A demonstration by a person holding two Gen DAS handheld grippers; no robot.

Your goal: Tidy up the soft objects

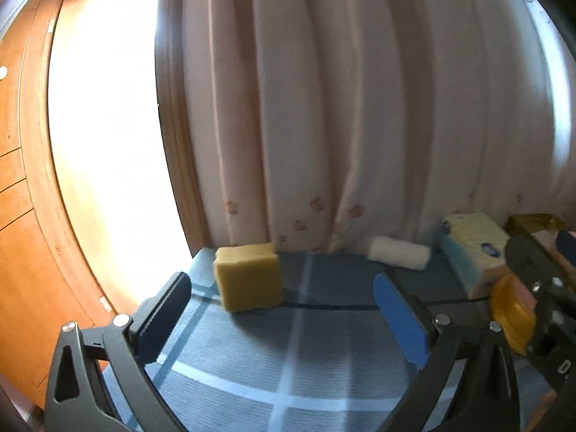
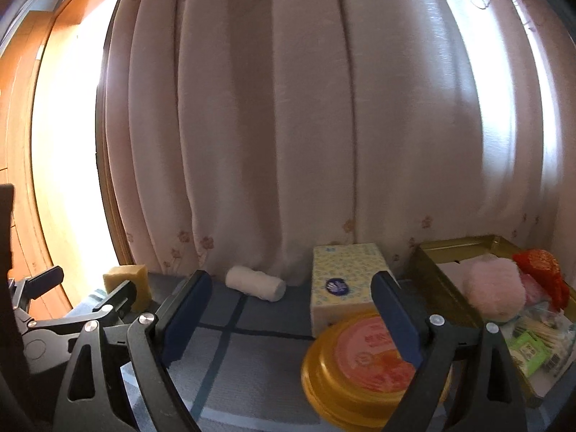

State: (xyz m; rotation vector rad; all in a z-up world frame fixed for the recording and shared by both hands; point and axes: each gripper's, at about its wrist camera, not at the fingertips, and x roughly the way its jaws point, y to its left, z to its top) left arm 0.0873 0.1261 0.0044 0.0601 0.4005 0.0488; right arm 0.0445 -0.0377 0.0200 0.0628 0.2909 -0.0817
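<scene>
Pale pleated curtains [image 2: 288, 126] close off the back of a blue checked tablecloth [image 1: 288, 352]. Over it the left gripper [image 1: 284, 309] is held spread and empty, aimed just beside a yellow foam sponge block [image 1: 248, 275], seemingly the next pick. The right gripper [image 2: 291, 315] is likewise held wide with nothing pinched, above a round gold tin with a pink lid [image 2: 367, 367]. Beyond are seen a white rolled bandage [image 2: 255, 282] and a soft patterned tissue pack [image 2: 342, 282]. A gold tray [image 2: 442, 280] at the right already holds a pink fluffy puff [image 2: 493, 291], likely the collecting spot.
</scene>
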